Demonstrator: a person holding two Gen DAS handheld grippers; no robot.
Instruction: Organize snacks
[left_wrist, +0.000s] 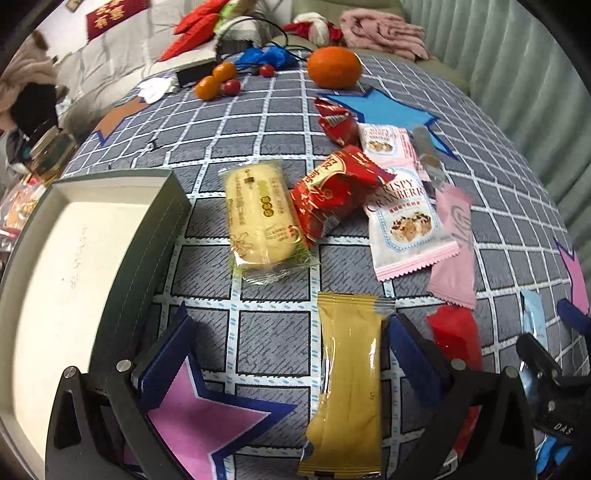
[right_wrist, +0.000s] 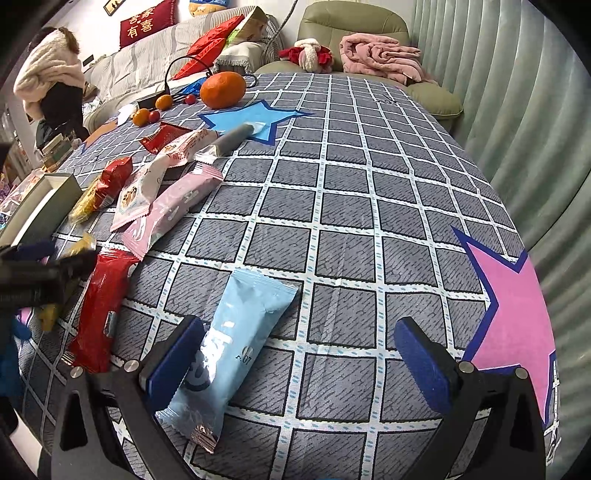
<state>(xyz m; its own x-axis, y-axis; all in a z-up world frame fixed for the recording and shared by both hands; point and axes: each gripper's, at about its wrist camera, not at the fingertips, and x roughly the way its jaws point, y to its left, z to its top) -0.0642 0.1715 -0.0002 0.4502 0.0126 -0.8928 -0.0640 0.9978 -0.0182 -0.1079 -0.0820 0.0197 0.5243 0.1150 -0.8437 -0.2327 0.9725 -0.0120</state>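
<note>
My left gripper (left_wrist: 291, 354) is open over the checked cloth, and a mustard-yellow snack packet (left_wrist: 349, 384) lies between its fingers, close to the right one. An open grey box (left_wrist: 74, 266) with a white inside sits at the left. Beyond lie a pale yellow cake packet (left_wrist: 258, 218), a red packet (left_wrist: 332, 192), a white cranberry packet (left_wrist: 404, 218), a pink packet (left_wrist: 452, 247) and a red bar (left_wrist: 456, 332). My right gripper (right_wrist: 299, 354) is open, with a light blue packet (right_wrist: 231, 343) lying flat against its left finger (right_wrist: 173, 362). The red bar also shows in the right wrist view (right_wrist: 101, 306).
A large orange (left_wrist: 334, 66) (right_wrist: 223, 89), small oranges (left_wrist: 214, 81), red cherry-like fruits (left_wrist: 232, 87) and a black cable lie at the table's far end. Felt stars lie on the cloth, pink (right_wrist: 517, 317) and blue (left_wrist: 388, 107). A sofa with cushions and a pink blanket (right_wrist: 380, 55) stands behind.
</note>
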